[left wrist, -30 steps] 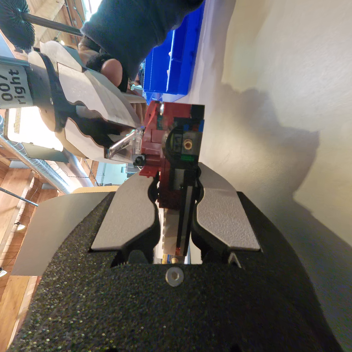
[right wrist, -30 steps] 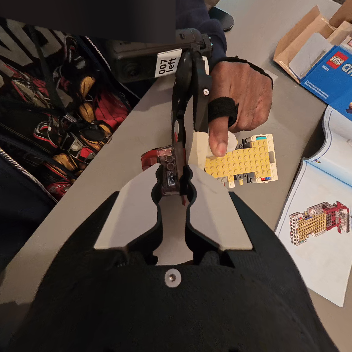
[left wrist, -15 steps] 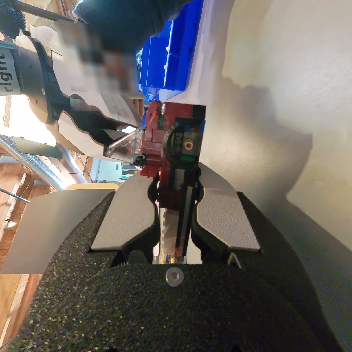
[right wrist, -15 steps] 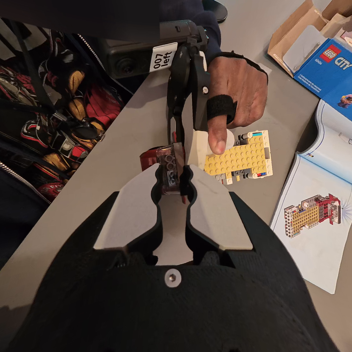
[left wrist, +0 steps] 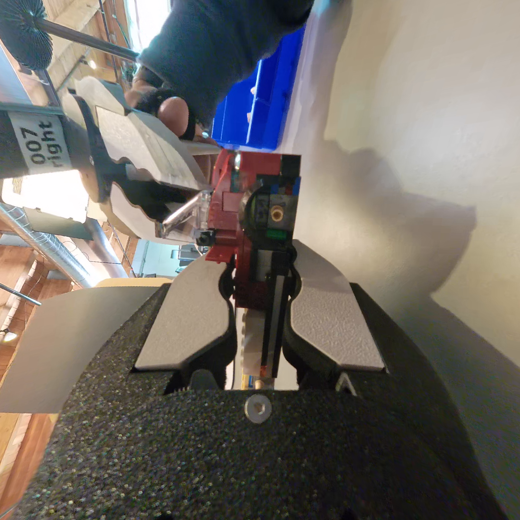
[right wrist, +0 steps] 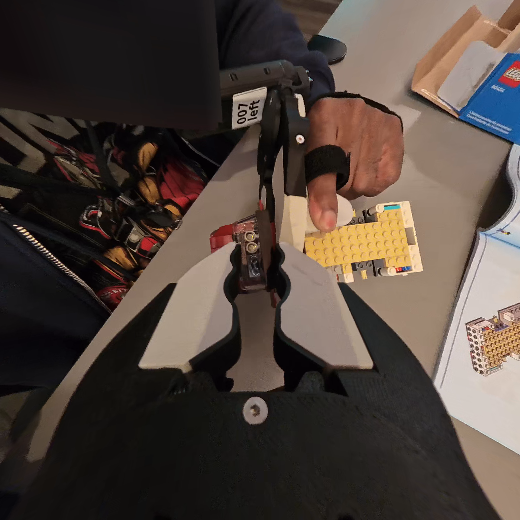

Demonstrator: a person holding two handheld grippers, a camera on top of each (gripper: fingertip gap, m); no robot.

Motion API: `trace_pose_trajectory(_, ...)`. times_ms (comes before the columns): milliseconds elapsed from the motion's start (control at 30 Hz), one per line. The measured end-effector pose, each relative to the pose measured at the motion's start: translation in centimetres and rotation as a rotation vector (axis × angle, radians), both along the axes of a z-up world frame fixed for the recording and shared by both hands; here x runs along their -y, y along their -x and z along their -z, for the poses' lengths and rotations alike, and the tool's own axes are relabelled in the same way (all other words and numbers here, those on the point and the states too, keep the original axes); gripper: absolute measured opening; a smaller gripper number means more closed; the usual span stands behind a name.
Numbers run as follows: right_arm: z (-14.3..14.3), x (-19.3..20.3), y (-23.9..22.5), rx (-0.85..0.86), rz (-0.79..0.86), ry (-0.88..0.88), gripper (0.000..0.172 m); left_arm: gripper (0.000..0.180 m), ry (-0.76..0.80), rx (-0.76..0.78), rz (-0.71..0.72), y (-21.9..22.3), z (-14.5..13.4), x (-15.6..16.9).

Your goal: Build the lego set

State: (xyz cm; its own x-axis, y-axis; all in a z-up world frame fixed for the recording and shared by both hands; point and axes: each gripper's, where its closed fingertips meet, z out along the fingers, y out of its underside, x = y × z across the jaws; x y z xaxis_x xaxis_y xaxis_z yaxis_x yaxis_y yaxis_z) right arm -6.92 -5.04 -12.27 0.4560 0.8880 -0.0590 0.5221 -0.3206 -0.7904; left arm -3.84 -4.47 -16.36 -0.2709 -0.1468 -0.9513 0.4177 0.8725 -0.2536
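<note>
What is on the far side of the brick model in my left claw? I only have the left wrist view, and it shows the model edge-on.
Observer: A yellow studded section of the brick model runs out past the left claw and looks to rest on the grey table.
Operator: Where does the right claw grip?
Observer: The right claw has a pad on each side of the clear cab piece at the model's dark red end.
Operator: Anything beside the model?
Observer: An open instruction booklet lies to the right of the yellow section, apart from it.
</note>
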Motion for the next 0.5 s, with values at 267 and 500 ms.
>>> trace_pose_trajectory(267,-0.25,0.0,0.05,-0.037,-0.031,-0.041,0.023,0.035,0.008,0.006,0.005,0.04,-0.04,0.11)
trace_pose_trajectory(500,0.19,0.05,0.25,0.013,-0.049,-0.073,0.027,0.034,-0.06,0.044,-0.004,0.14,0.28,0.07)
